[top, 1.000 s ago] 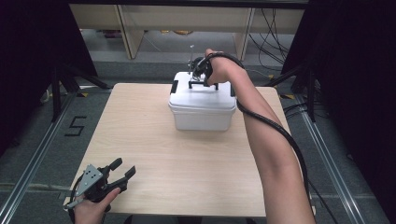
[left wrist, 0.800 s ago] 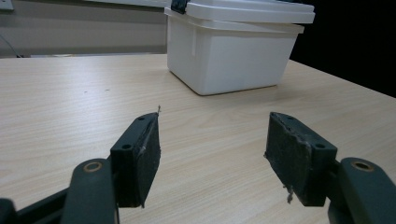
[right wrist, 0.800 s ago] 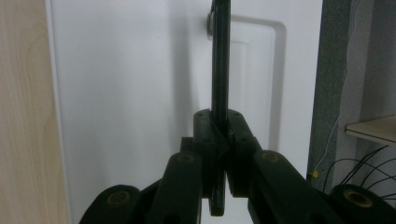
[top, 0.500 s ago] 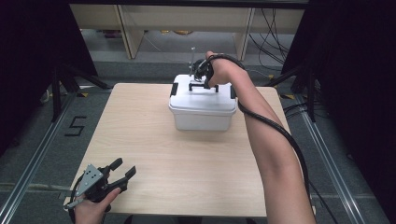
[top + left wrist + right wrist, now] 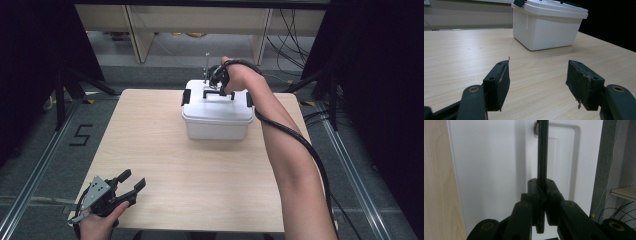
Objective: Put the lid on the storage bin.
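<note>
Near the bench's far edge sits the white box (image 5: 217, 116), lid on. Right gripper (image 5: 216, 80) jaws are clenched on its black handle (image 5: 542, 152), raised upright: grasp made, lift or carry not yet done. Left gripper (image 5: 131, 186) rests at the near-left corner, jaws released.

A light wooden desk (image 5: 165, 150) stands on a grey floor (image 5: 40, 145). Beyond it sits a pale shelf unit (image 5: 135, 30), with black cables (image 5: 292, 30) hanging at its right.

bare table (image 5: 200, 170) (box (image 5: 217, 120) far end)
</note>
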`<state>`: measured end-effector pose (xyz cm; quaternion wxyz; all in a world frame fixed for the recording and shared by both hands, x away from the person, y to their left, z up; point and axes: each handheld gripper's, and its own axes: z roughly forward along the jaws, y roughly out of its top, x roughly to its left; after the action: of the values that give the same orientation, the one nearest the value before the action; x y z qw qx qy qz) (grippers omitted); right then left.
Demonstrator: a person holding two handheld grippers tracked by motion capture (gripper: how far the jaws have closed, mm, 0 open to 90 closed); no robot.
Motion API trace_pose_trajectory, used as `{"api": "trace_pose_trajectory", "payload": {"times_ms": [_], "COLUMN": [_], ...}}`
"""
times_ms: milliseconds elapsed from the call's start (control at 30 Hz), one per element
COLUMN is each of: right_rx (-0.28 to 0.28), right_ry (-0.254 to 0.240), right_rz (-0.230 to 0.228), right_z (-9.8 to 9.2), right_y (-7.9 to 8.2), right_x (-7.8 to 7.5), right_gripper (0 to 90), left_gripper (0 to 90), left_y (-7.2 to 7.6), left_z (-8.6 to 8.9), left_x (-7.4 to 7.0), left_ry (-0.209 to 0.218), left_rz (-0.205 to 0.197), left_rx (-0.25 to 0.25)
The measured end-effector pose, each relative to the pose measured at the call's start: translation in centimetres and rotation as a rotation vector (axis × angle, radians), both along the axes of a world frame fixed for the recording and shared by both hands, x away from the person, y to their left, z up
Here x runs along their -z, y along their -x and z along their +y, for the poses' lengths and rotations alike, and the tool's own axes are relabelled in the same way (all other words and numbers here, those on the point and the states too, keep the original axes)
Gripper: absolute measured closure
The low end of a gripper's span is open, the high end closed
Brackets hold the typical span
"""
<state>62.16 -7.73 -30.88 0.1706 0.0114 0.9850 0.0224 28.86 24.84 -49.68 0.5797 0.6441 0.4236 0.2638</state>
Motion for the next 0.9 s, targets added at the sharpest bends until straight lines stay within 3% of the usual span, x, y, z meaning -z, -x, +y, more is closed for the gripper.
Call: {"api": "trace_pose_trajectory", "payload": {"times_ms": [133, 200, 300, 467, 500, 767, 900], "right_rx": [0.042, 0.01, 0.041, 0.002, 0.031, 0.005, 0.035], "right_ry": [-0.003, -0.014, -0.013, -0.041, -0.039, -0.025, -0.018], "right_rz": [0.002, -0.01, -0.006, -0.028, -0.013, -0.047, -0.056], "right_z": [0.1, 0.1, 0.2, 0.0, 0.0, 0.1, 0.2], "right_y": [0.1, -0.2, -0.1, -0.9, -0.8, -1.0, -0.5], "right_x": [-0.3, -0.3, -0.5, -0.6, -0.6, -0.3, -0.2], "right_gripper": [84.1, 84.0, 83.7, 81.8, 81.4, 80.7, 79.3], "left_gripper": [34.4, 34.4, 34.4, 34.3, 34.3, 34.3, 34.3], "left_y": [0.0, 0.0, 0.0, 0.0, 0.0, 0.1, 0.1], "left_z": [0.0, 0.0, 0.0, 0.0, 0.0, 0.0, 0.0], "left_x": [0.0, 0.0, 0.0, 0.0, 0.0, 0.0, -0.1], "left_ry": [0.0, 0.0, 0.001, -0.001, 0.0, 0.004, 0.0], "left_rz": [0.0, -0.001, -0.001, -0.001, -0.003, -0.004, -0.005], "left_rx": [0.001, 0.002, 0.001, 0.003, 0.004, 0.005, 0.006]}}
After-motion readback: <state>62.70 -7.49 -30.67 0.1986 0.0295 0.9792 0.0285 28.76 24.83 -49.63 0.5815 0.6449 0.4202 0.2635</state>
